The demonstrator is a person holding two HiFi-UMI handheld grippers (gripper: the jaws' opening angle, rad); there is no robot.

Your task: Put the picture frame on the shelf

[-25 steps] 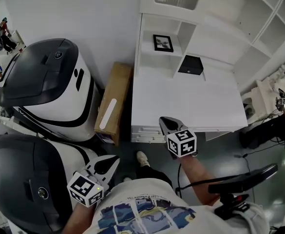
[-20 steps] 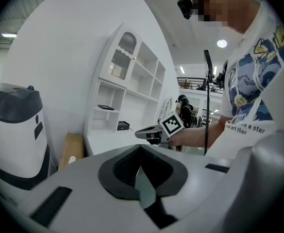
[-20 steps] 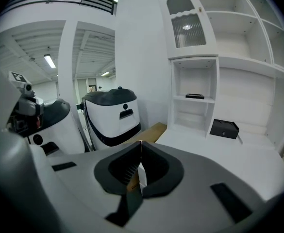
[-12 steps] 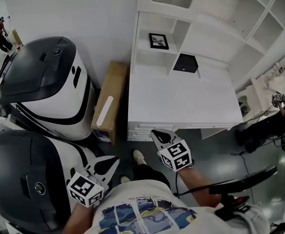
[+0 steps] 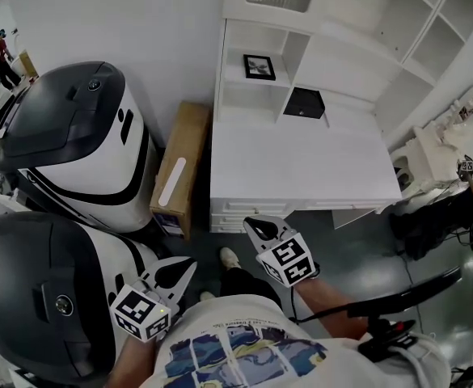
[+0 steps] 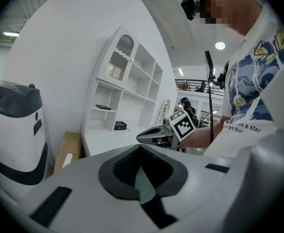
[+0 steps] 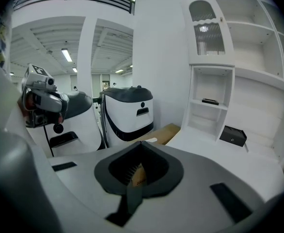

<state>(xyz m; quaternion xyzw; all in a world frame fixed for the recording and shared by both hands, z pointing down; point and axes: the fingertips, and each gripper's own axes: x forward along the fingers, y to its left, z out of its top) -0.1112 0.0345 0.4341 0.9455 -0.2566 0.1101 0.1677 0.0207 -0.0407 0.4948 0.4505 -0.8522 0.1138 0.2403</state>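
Note:
A small black picture frame [image 5: 259, 66] lies on the middle shelf of the white shelf unit [image 5: 238, 95] at the back of the desk; the gripper views show it too [image 6: 103, 107] [image 7: 210, 101]. My right gripper [image 5: 248, 223] hangs in front of the desk's near edge, far from the frame, with its jaws shut and nothing between them [image 7: 141, 142]. My left gripper [image 5: 189, 262] is low by my body, also shut and empty [image 6: 141, 145]. The left gripper view catches the right gripper [image 6: 154, 136] from the side.
A black box [image 5: 304, 102] sits on the white desk [image 5: 301, 168] beside the shelf. A cardboard box [image 5: 178, 168] leans between the desk and two large white-and-black machines [image 5: 82, 144]. More white shelving rises at the right, and a black stand [image 5: 398, 293] is near my right arm.
My right gripper has drawn back from the desk edge, down and left towards my body. The left gripper has stayed in place. The frame has not moved on the shelf.

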